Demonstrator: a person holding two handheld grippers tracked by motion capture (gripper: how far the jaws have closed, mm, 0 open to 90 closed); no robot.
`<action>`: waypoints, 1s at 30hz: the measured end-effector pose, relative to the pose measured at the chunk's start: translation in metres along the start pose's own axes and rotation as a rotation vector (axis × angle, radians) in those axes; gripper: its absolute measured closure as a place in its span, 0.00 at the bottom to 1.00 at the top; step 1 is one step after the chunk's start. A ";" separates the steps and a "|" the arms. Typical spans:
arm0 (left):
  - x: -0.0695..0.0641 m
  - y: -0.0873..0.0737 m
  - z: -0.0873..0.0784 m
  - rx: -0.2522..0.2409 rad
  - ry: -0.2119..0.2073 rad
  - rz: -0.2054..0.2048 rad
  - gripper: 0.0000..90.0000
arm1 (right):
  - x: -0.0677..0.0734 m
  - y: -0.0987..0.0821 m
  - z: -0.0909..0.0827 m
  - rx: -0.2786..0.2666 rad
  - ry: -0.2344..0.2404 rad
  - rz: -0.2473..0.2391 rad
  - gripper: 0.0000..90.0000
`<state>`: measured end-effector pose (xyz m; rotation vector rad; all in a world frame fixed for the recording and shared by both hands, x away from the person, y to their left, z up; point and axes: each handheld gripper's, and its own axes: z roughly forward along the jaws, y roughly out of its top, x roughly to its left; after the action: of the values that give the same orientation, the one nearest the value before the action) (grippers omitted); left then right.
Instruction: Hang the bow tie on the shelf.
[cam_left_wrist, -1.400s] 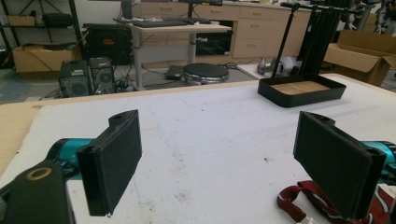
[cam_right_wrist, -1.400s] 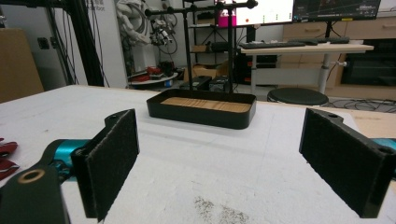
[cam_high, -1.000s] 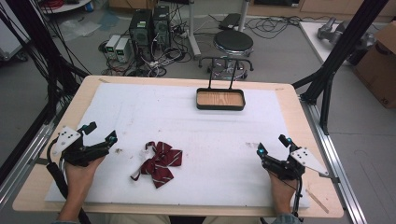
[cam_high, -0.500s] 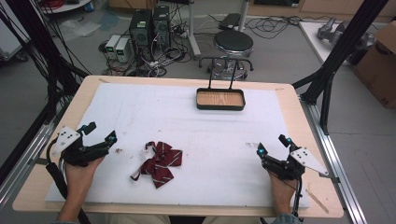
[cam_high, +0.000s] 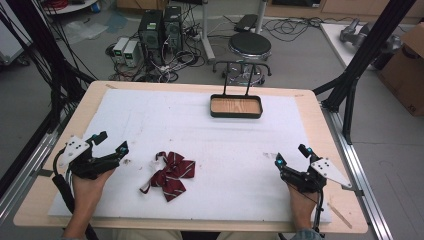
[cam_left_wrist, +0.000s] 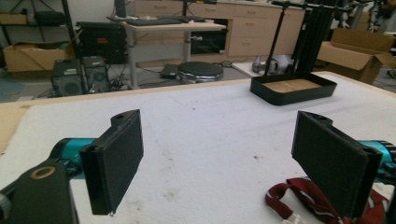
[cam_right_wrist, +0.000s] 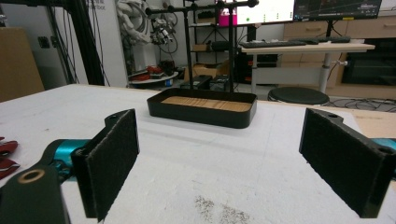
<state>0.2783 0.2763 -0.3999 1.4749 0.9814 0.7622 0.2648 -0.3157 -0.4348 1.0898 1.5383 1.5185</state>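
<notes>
Both jaws spread and empty, the left gripper (cam_high: 111, 146) rests just beside the red striped bow tie (cam_high: 170, 174), seemingly ready to reach, while the right gripper (cam_high: 292, 156) waits well apart, the black tray (cam_high: 236, 114) far ahead.

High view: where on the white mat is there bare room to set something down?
The widest free patch on the white foam mat lies between the dark red striped bow tie, the black wooden-floored tray and the right gripper. It is tightest between the left gripper and the bow tie.
</notes>
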 end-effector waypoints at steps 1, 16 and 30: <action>-0.004 -0.002 0.002 0.005 -0.020 -0.008 0.19 | 0.000 0.000 0.000 0.000 0.000 0.000 0.12; -0.049 -0.021 0.031 0.143 -0.197 -0.010 0.31 | 0.000 0.000 0.000 0.003 0.001 -0.003 0.12; -0.078 -0.033 0.053 0.306 -0.283 0.009 0.51 | 0.000 0.000 0.000 0.003 -0.002 -0.006 0.12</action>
<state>0.2862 0.1830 -0.4344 1.7958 0.9011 0.4038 0.2652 -0.3154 -0.4349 1.0867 1.5413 1.5110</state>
